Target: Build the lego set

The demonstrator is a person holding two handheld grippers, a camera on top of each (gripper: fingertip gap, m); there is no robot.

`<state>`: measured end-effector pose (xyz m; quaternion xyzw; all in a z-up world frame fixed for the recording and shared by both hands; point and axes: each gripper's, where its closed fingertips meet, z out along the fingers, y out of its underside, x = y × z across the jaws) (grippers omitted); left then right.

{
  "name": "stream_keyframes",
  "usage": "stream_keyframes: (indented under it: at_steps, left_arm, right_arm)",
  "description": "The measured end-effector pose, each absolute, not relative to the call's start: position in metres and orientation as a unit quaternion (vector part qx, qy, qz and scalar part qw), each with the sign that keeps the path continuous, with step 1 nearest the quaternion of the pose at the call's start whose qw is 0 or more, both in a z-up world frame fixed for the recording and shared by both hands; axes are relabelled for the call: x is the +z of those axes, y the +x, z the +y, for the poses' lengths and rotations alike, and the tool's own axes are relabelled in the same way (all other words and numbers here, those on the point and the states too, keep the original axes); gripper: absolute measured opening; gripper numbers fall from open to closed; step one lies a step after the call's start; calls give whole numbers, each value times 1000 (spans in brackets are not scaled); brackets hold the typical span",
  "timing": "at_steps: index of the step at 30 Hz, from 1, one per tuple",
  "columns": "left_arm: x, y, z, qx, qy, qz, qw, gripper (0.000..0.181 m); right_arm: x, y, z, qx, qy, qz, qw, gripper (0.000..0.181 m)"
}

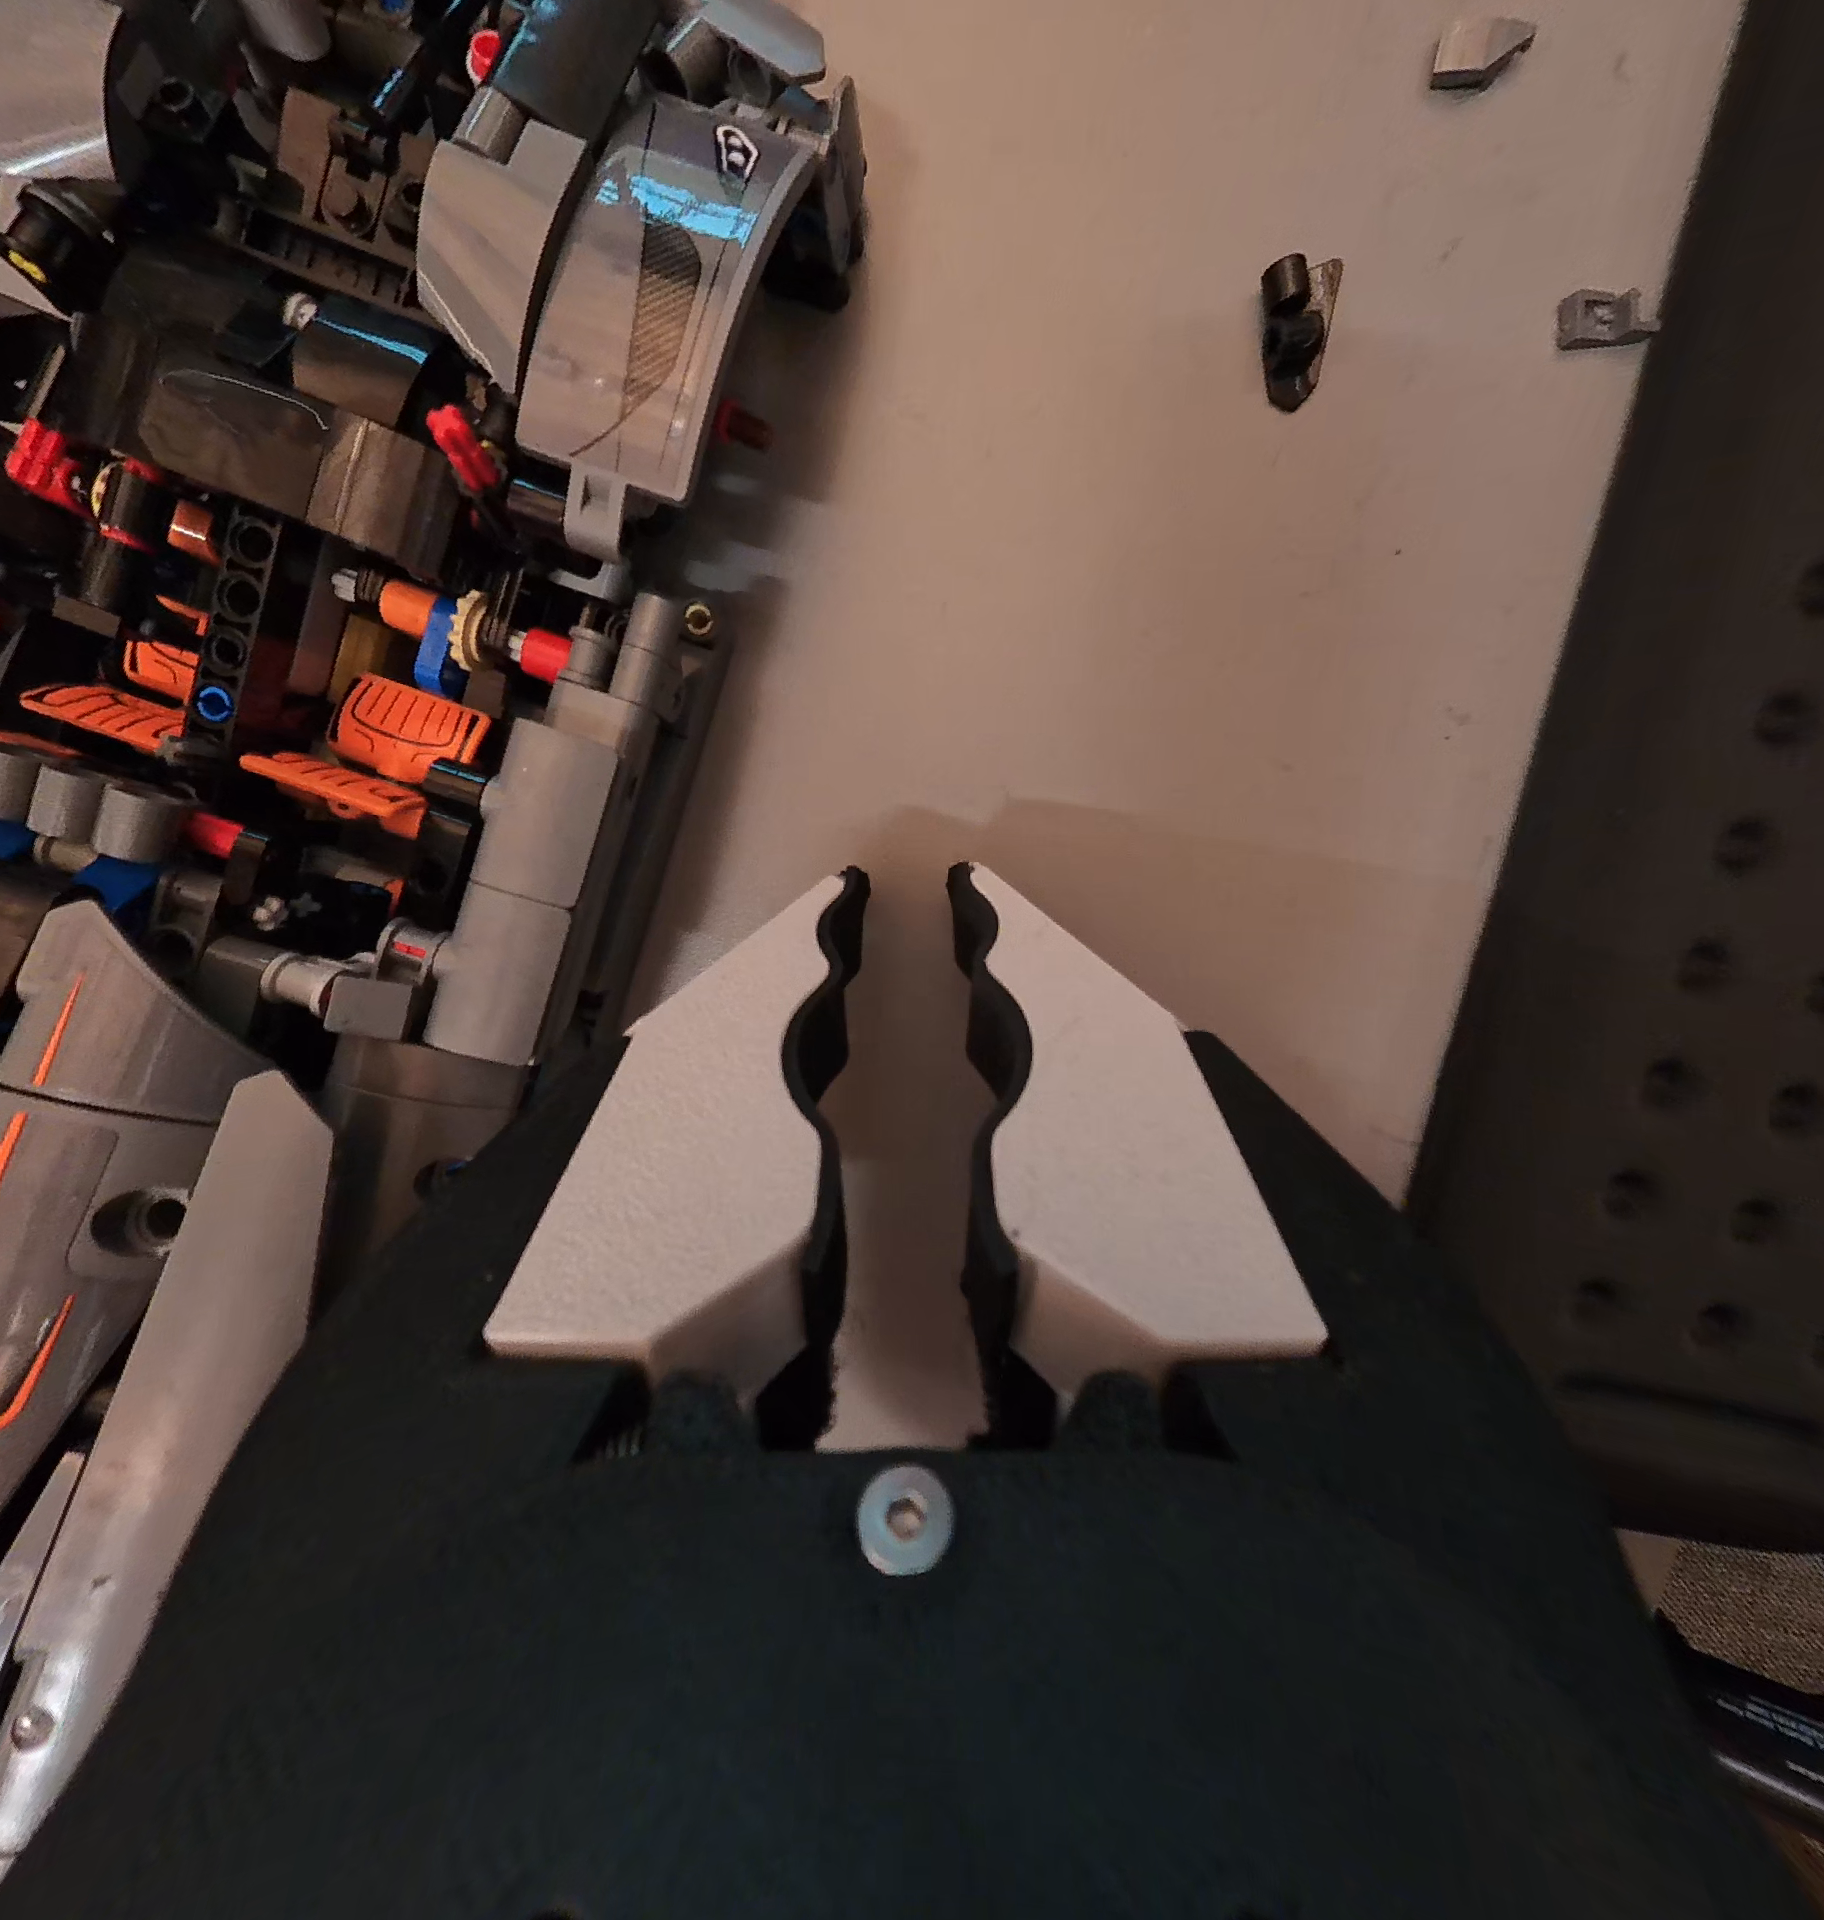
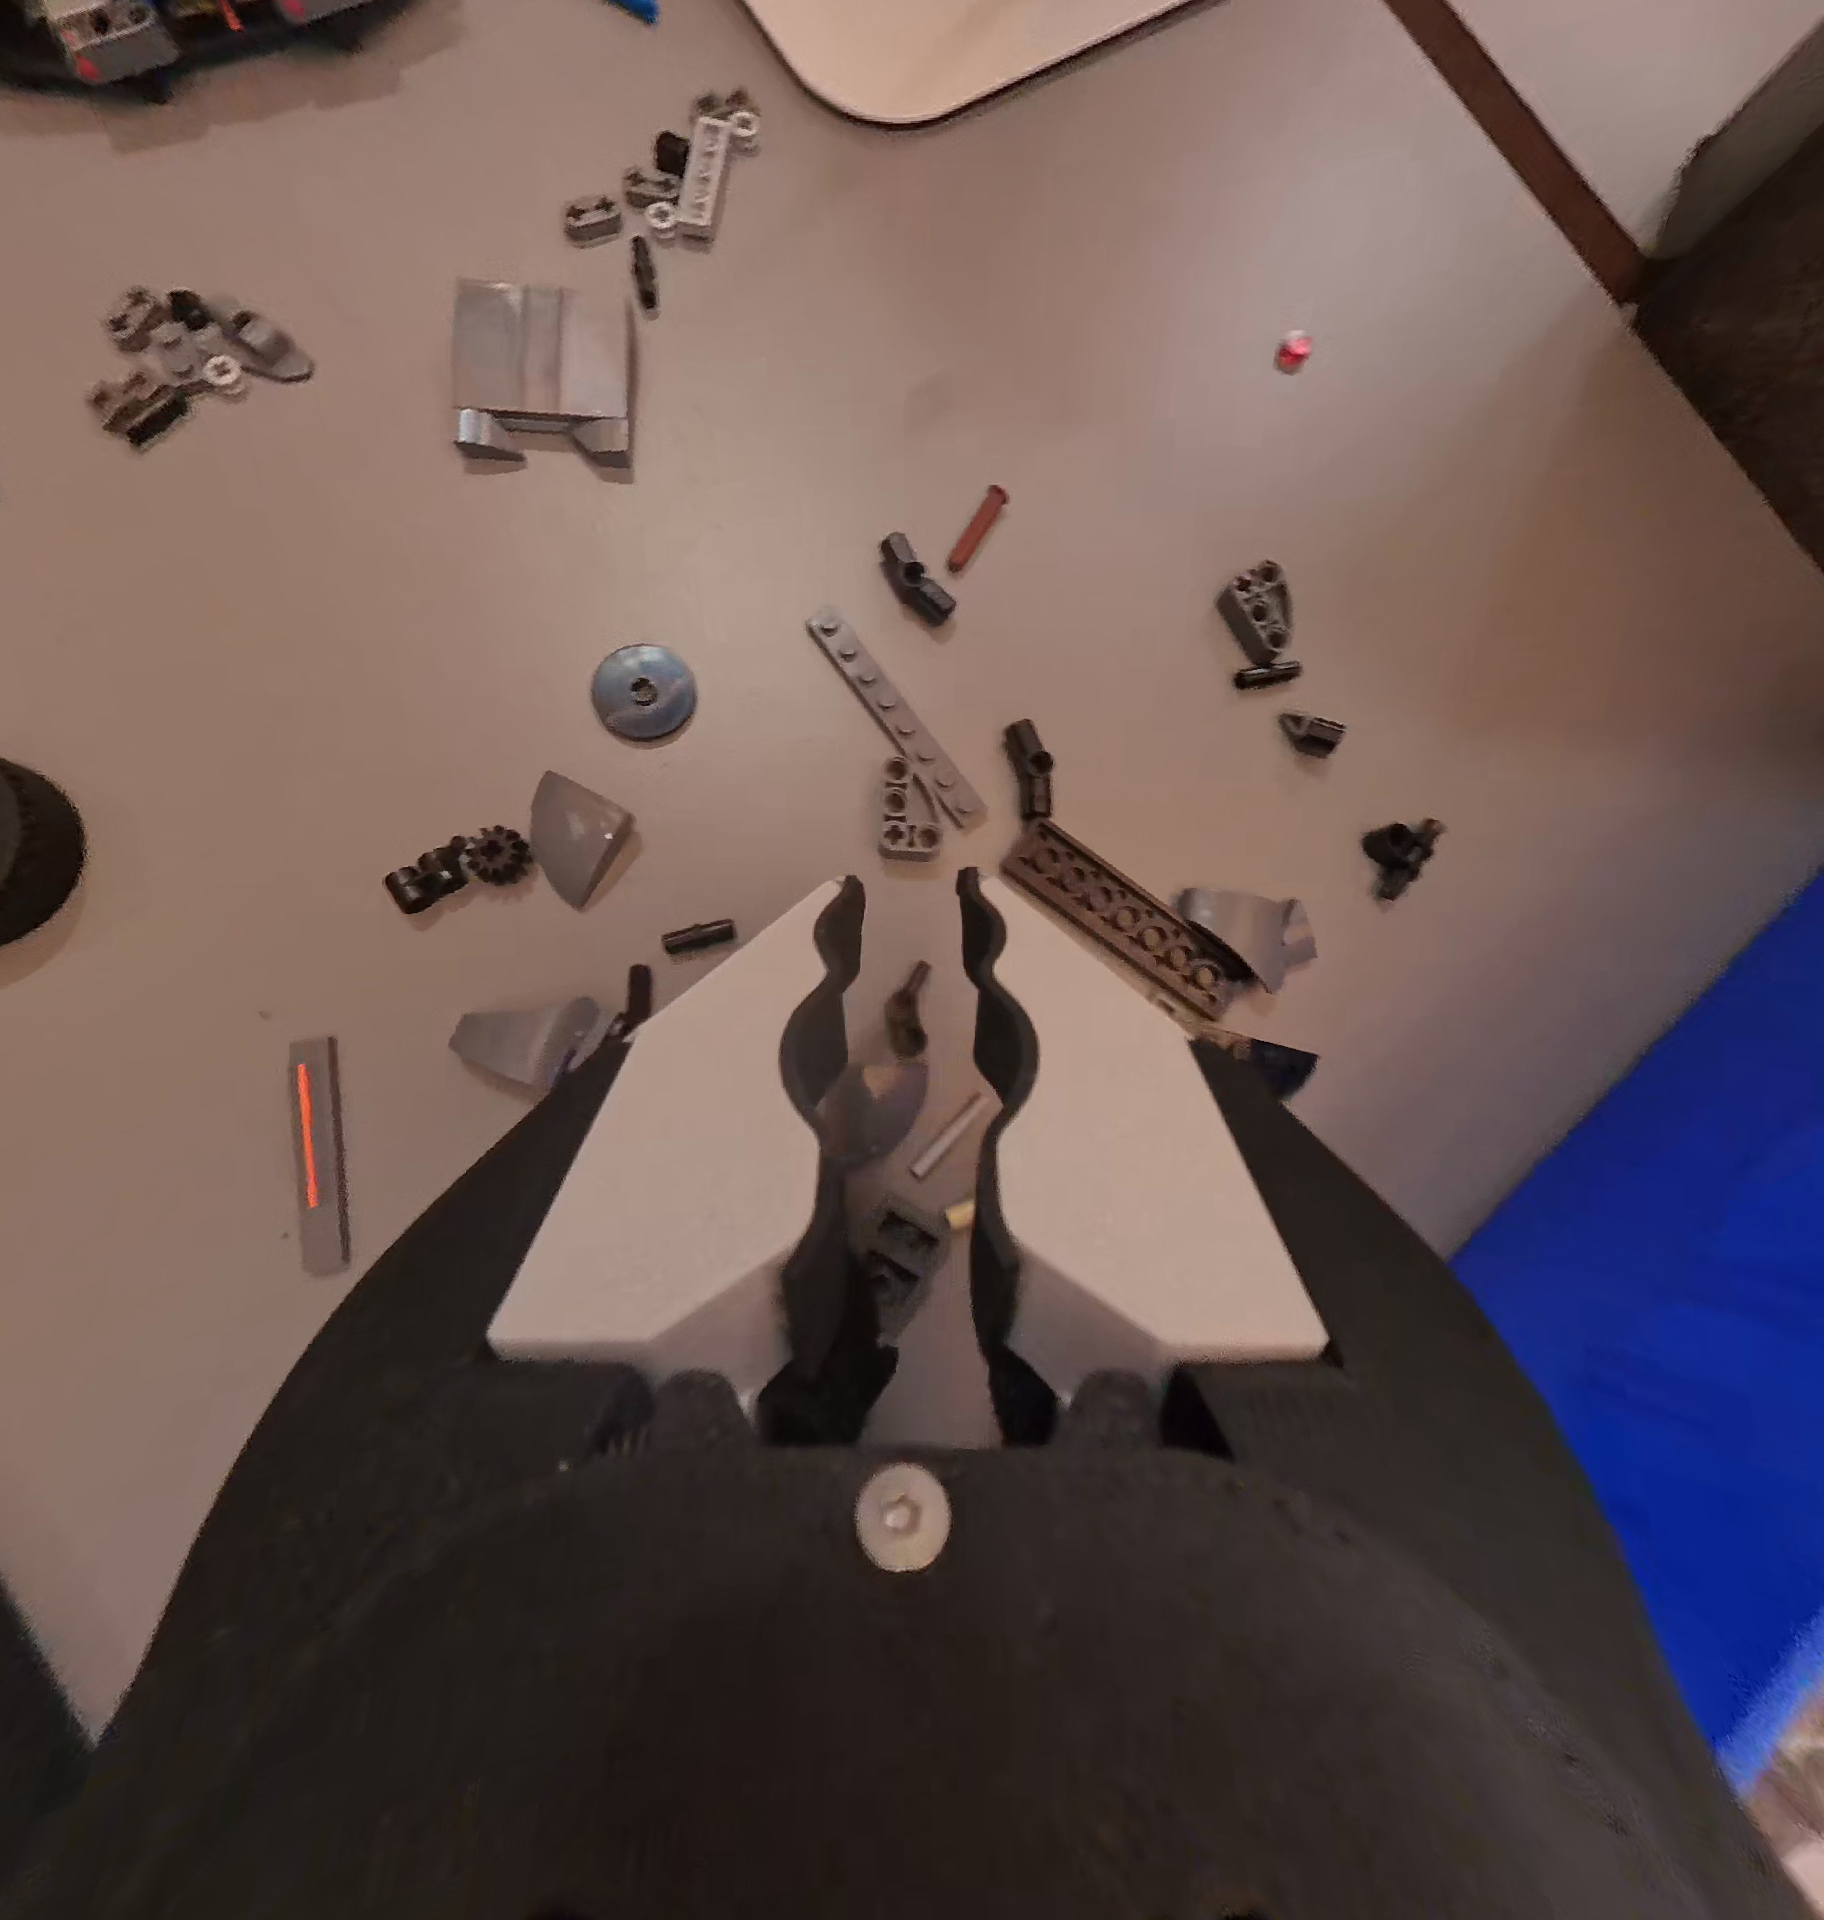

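Beige worktop [image 2: 1147,312] — our car model [image 1: 295,644] looks largely built, loose pieces [image 2: 892,717] remain; left tongs [image 1: 906,883] and right tongs [image 2: 908,888] gape empty.

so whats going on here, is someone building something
A person is building a lego set with two handheld grippers. The left gripper sits beside the partly built grey, black and orange car model, open and holding nothing. The right gripper hangs over loose pieces scattered on the table, also open; a few small dark parts show between its fingers, none gripped yet. A tyre lies at the left edge.
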<state>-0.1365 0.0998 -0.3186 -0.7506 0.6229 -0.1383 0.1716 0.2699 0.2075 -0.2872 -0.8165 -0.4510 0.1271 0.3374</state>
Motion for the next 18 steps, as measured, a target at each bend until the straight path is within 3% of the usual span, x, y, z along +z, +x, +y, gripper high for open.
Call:
stream_keyframes:
  at_steps: [8, 18]
  left_arm:
    - [-319, -137, 100, -137, -751, 623, 170, 14]
    - [-320, -137, 100, -136, -751, 623, 169, 14]
  right_arm:
    - [-247, 297, 238, 121, -824, -342, 435, 37]
    - [-245, 300, 240, 111, -822, -340, 444, 38]
